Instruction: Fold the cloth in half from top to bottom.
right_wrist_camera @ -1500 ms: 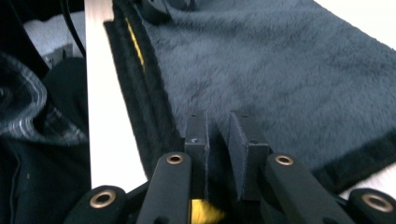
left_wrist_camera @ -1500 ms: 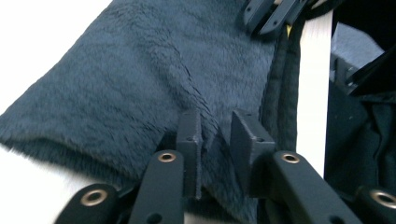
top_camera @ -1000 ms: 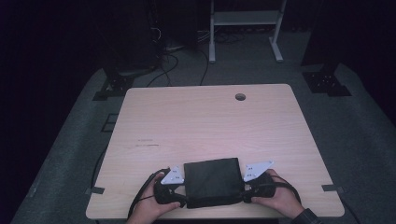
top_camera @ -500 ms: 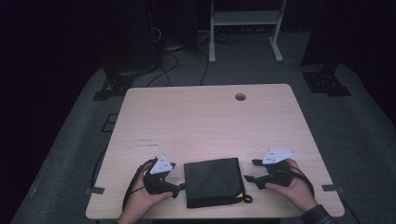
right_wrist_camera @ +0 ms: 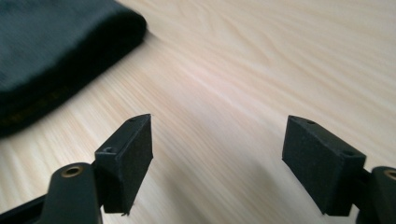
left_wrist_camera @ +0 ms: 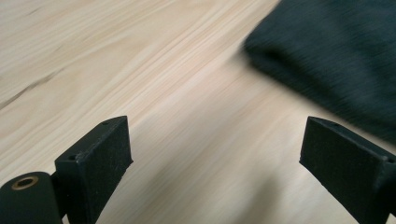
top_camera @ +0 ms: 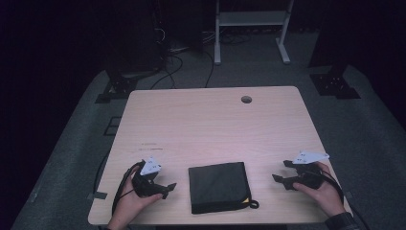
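Dark floor lies all around my light wood table, and a folded black cloth lies flat near the front edge, with a small loop at its right corner. My left gripper rests on the table just left of the cloth, not touching it; its jaws have just been opening and stand wide with only bare wood between them. My right gripper sits farther off on the other side of the cloth, and its jaws have just been opening too, wide apart, holding nothing.
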